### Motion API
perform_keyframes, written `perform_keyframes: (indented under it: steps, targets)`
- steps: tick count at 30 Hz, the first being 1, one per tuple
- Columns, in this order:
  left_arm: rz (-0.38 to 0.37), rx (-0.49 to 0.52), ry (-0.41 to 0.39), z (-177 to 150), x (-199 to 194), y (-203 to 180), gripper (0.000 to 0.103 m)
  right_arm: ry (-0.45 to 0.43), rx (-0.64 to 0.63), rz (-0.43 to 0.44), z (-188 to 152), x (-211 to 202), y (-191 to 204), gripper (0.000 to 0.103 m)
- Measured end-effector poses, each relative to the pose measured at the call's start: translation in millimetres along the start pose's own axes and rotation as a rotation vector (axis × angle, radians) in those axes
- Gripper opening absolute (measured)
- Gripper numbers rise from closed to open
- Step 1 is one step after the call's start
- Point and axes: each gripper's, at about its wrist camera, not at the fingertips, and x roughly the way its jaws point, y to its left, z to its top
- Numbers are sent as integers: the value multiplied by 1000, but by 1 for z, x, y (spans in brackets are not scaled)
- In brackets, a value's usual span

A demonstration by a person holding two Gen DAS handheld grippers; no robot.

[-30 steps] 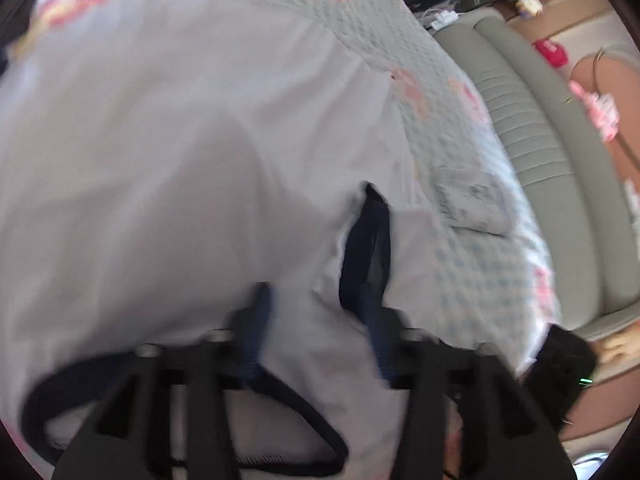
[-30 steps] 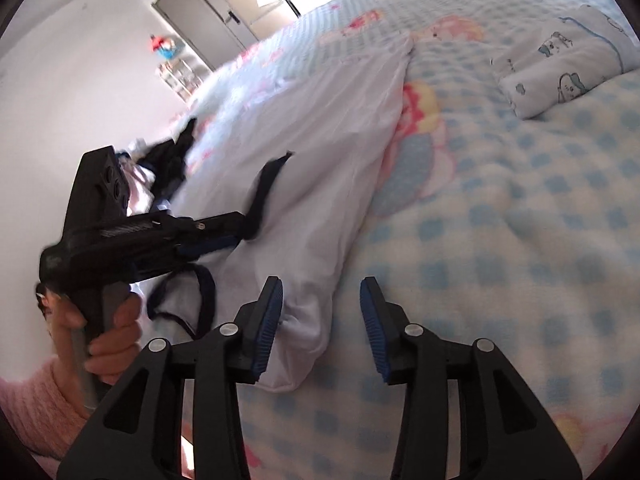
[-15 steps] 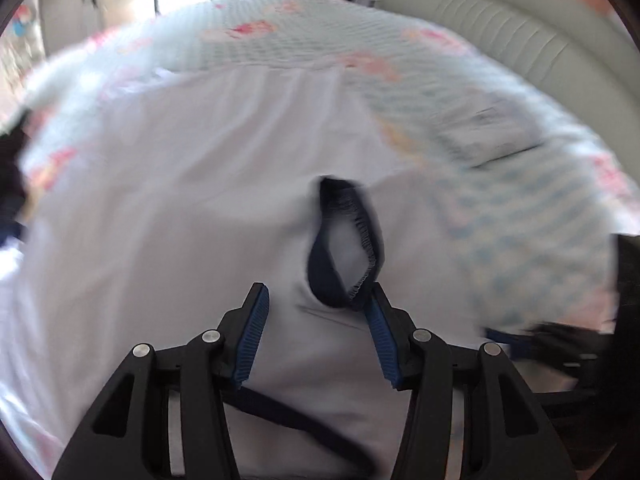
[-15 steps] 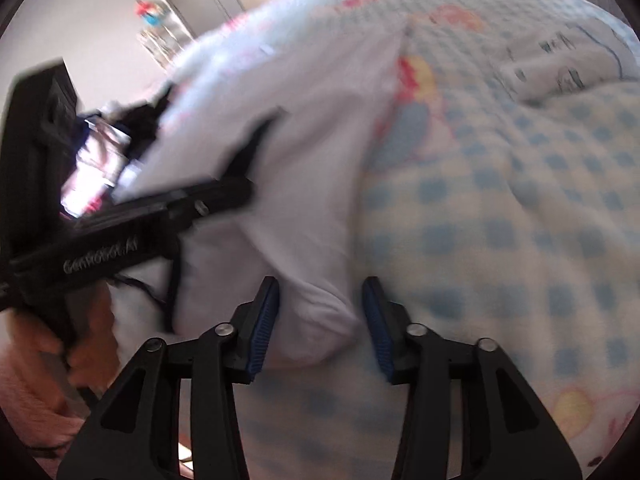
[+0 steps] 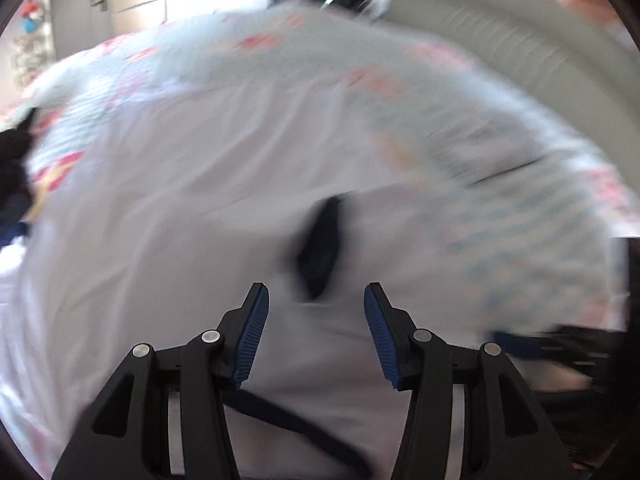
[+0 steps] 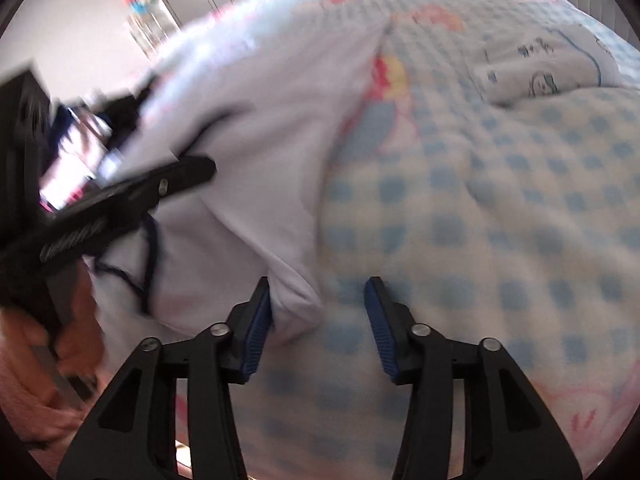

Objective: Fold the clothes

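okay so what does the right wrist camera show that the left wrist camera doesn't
Only the right wrist view shows a small folded printed cloth clearly, a sleeve tip between the opening jaws of the right gripper, unpinched, and the hand holding the left gripper.

Only the left wrist view shows the white top's dark navy neck opening ahead of the open left gripper, and a grey padded headboard.

Both show the white garment on the checked bedspread.

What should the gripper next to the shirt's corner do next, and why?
Probably slide the right hand-held gripper a little toward the white shirt and close. Its jaws are opening, and the shirt's folded corner only lies against one pad, so nothing is gripped yet on the checked blanket.
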Motion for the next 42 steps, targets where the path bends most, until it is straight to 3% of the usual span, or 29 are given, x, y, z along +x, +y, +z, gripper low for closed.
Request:
perform_keyframes:
  steps: [2,5,9,13,17,22,25,28,36,42]
  targets:
    - [-59,-60,12,6,-6,13,50,19,-7,19,8,-12,-5,48]
    - [-136,-90,-76,18,-33,28,53,-55,-3,19,31,-49,-13,54]
    - [-71,-65,-80,40,-26,37,53,-106,-24,65,78,-58,-3,54]
    - [-13,76,24,48,5,25,52,-135,-52,-4,105,-27,4,56]
    - [-4,259,76,42,16,7,51,-100,54,5,106,19,-16,56]
    - [-71,347,78,49,25,-3,52,-179,127,22,122,22,-37,56]
    - [-138,390,137,58,35,-9,53,-157,154,59,139,33,-47,56]
    - [-140,440,198,63,50,-20,53,-60,143,-11,144,57,-46,56]
    - [-93,349,98,76,61,-18,49,2,107,-58,147,75,-45,56]
    - [-59,334,123,57,70,-13,48,36,135,-51,154,87,-58,56]
